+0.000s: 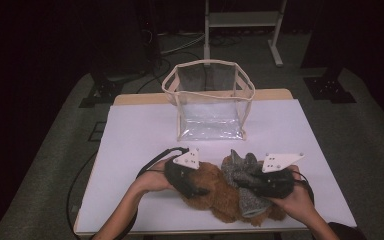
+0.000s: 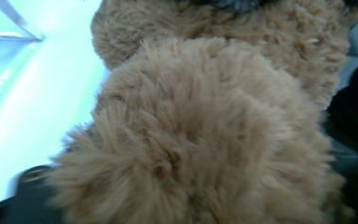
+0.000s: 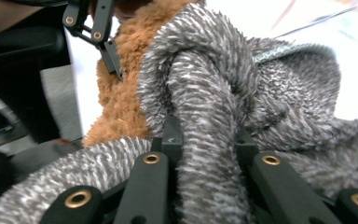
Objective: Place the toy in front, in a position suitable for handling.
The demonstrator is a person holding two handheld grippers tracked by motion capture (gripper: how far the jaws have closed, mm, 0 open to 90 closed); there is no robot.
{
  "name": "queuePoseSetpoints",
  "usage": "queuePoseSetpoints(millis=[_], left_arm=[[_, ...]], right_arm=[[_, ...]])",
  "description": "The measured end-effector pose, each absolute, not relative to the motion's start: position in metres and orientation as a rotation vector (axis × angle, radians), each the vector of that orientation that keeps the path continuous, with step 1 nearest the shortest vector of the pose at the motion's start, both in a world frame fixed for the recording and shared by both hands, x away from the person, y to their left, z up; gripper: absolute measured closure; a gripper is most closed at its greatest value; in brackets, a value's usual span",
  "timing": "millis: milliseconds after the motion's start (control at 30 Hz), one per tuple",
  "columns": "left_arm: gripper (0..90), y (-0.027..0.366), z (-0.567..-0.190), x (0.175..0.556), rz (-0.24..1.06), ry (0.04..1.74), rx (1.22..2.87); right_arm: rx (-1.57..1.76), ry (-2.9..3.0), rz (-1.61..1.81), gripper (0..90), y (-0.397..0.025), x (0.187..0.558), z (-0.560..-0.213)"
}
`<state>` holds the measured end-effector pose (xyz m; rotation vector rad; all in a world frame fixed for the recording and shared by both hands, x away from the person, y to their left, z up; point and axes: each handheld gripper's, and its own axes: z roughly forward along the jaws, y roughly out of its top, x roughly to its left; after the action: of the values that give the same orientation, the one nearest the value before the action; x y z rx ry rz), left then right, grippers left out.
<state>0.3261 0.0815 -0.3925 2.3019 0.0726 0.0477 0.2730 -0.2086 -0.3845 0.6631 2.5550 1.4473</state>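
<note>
Well, left gripper (image 1: 192, 187) is pressed into the brown fuzzy cloth (image 1: 215, 192) at the table's (image 1: 130, 135) near edge; can't tell whether it's clamped. Right gripper (image 3: 200, 140) grips a fold of grey fuzzy cloth (image 3: 205, 93), touching the brown one, w/ a clear bag (image 1: 210, 100) behind.

Fluffy brown plush cloth (image 2: 205, 130) fills the frame centre; beside it lies fuzzy grey knit cloth (image 3: 214, 93). At upper centre, a glossy clear plastic bag (image 1: 210, 107) sits on a matt white table cover (image 1: 140, 130).
</note>
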Motion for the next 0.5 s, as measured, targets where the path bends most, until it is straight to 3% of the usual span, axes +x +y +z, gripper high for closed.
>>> queuePoseSetpoints(millis=[167,500], left_arm=[[28.0,0.075,-0.372,0.333,0.21,0.035,2.37],[29.0,0.092,-0.354,0.344,0.503,0.113,2.387]], right_arm=[[0.706,2.511,1.469,70.7,-0.212,0.289,-0.382],[0.726,2.489,1.463,73.9,-0.201,0.343,-0.354]])
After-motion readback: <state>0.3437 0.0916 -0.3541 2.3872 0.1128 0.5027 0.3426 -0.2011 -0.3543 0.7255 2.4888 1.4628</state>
